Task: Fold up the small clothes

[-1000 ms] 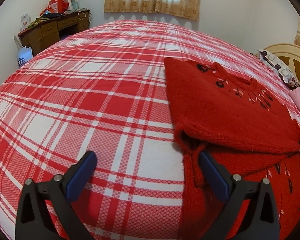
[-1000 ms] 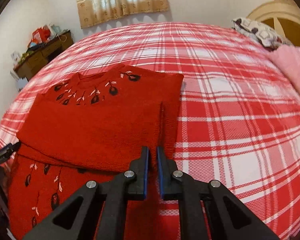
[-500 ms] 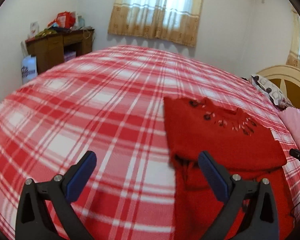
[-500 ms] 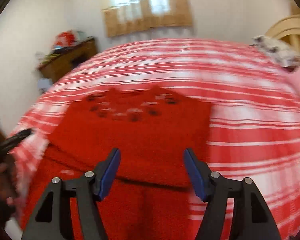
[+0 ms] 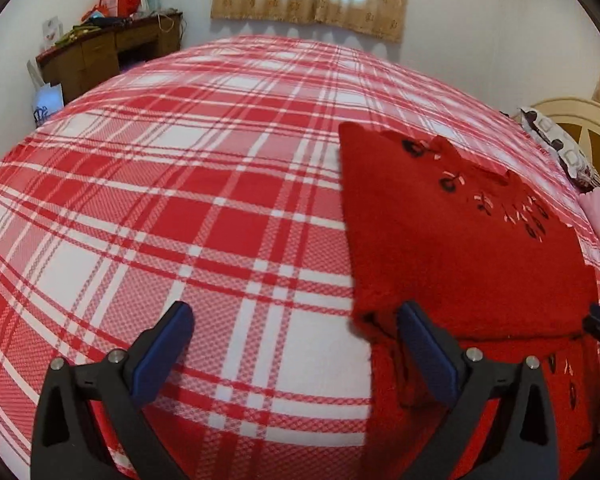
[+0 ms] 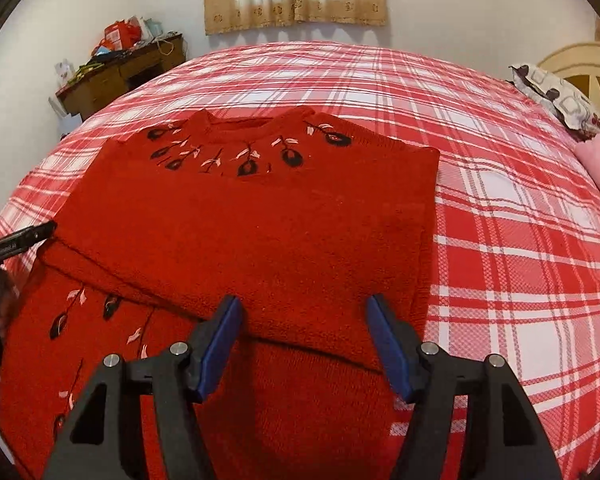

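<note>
Nearby, folded red sweater [image 6: 260, 232] on plaid bedspread [image 5: 180, 200]; left gripper [image 5: 296, 344] and right gripper [image 6: 304, 336] wide, empty.

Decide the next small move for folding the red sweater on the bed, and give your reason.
Probably lower both open grippers onto the near hem: the red sweater has its sides folded in, but the lower part still lies flat, and the right gripper and left gripper hold nothing.
</note>
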`<action>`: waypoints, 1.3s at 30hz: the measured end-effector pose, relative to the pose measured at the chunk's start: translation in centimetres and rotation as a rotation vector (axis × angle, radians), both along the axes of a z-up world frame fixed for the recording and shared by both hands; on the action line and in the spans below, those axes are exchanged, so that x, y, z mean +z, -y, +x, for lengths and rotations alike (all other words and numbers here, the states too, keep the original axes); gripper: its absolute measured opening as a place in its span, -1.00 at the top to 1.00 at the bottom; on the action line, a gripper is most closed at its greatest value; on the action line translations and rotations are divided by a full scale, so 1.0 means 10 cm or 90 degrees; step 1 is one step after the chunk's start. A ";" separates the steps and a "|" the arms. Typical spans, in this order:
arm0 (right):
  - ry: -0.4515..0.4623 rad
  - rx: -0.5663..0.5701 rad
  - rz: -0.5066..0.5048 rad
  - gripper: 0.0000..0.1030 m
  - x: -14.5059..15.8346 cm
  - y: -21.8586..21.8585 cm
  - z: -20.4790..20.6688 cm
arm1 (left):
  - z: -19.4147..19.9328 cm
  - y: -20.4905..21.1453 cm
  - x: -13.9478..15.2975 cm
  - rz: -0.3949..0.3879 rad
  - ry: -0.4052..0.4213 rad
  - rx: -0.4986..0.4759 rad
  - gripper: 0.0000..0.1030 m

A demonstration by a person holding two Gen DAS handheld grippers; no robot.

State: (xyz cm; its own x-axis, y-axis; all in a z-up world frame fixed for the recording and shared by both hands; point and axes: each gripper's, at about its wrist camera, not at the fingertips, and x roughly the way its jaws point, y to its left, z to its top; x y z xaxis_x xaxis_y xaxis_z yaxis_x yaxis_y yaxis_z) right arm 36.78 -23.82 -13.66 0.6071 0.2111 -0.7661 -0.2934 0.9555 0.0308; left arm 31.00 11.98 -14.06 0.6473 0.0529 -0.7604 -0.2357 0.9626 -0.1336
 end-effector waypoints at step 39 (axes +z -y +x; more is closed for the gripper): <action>0.038 -0.021 -0.032 -0.39 0.15 -0.12 -0.51 | -0.23 0.32 0.11 0.065 0.001 -0.048 -1.00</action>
